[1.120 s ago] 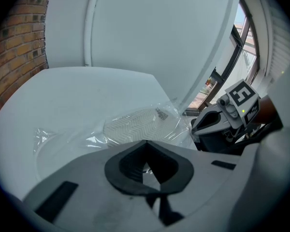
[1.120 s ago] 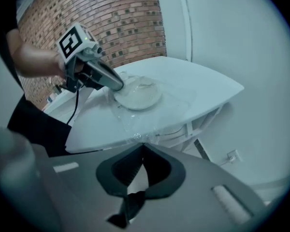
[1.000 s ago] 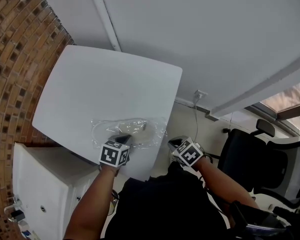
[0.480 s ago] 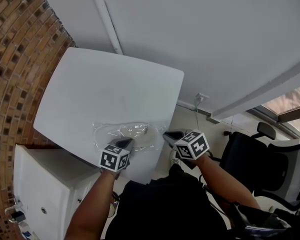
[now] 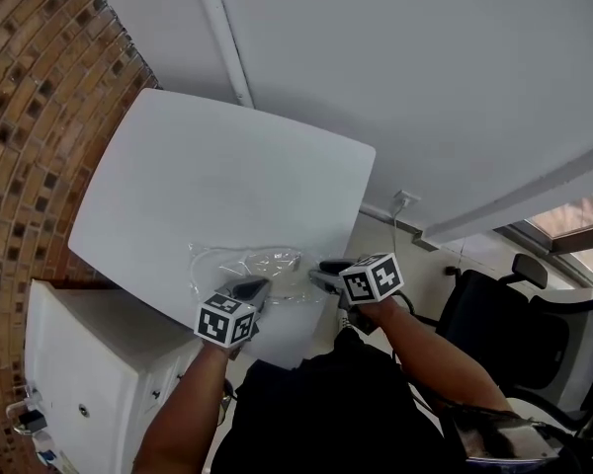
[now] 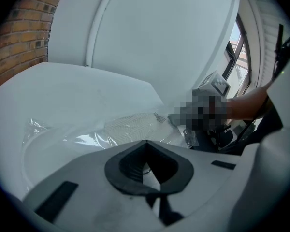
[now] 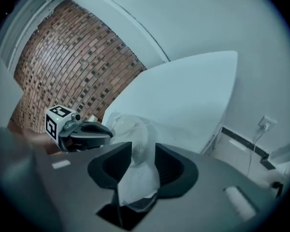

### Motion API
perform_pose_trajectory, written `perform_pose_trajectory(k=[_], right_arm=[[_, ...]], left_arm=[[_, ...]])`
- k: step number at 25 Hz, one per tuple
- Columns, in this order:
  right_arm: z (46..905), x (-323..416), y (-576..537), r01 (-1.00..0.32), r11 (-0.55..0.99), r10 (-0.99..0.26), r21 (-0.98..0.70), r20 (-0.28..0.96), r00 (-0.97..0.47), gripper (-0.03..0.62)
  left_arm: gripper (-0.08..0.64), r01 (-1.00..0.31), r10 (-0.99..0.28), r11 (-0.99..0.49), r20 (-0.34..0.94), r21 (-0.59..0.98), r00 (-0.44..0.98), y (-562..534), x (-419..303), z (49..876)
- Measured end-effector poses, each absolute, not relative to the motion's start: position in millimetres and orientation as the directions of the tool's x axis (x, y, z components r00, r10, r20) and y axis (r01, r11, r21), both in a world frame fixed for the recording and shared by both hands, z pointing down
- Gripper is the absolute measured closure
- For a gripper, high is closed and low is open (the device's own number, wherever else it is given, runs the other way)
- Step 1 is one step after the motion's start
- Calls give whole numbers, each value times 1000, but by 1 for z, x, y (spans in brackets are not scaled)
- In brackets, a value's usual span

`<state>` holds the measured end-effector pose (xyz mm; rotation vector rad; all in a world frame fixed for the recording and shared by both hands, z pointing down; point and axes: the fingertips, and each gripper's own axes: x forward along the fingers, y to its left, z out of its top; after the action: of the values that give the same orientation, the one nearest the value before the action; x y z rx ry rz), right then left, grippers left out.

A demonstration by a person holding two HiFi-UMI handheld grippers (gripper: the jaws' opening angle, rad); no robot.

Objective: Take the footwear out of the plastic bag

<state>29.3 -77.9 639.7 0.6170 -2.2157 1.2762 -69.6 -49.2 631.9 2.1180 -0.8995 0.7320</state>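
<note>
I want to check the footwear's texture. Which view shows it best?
The left gripper view: the footwear lies close, its mesh clear through the bag. The head view shows it small and far; the right gripper view shows mostly crumpled bag.

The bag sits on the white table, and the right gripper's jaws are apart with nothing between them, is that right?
Not quite. The plastic bag does sit on the white table, and the right gripper has its jaws apart, having just been opening, but a bunched part of the bag stands between them. The right gripper view shows it.
</note>
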Motion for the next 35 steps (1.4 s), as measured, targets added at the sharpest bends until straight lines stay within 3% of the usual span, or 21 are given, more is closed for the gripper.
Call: perform_pose_trajectory(k=[6,13,20,29,35], right_arm=[[643,17,-85,-562,327,-107,-759,561,-821,449],[634,10,-88,-557,395,-115,-731,562,-819,484],[606,18,-82,-451,381,-104,-807,448,-888,536],[605,58,-81,-398,264,-111,-879,382,-917,543],[600,69,-81,-404,271,-132,-874,382,-915,545]], left_arm=[[555,-762,-381,-508,688,402,617,-51,-71,632],[555,-768,-397,-510,686,388,610,-53,-73,630],[555,-777,-427,-527,683,344,592,-55,-71,620],[555,-822,-471,-464,695,329,544,-62,-92,615],[555,-870,-490,-397,735,291,469,-66,-116,621]])
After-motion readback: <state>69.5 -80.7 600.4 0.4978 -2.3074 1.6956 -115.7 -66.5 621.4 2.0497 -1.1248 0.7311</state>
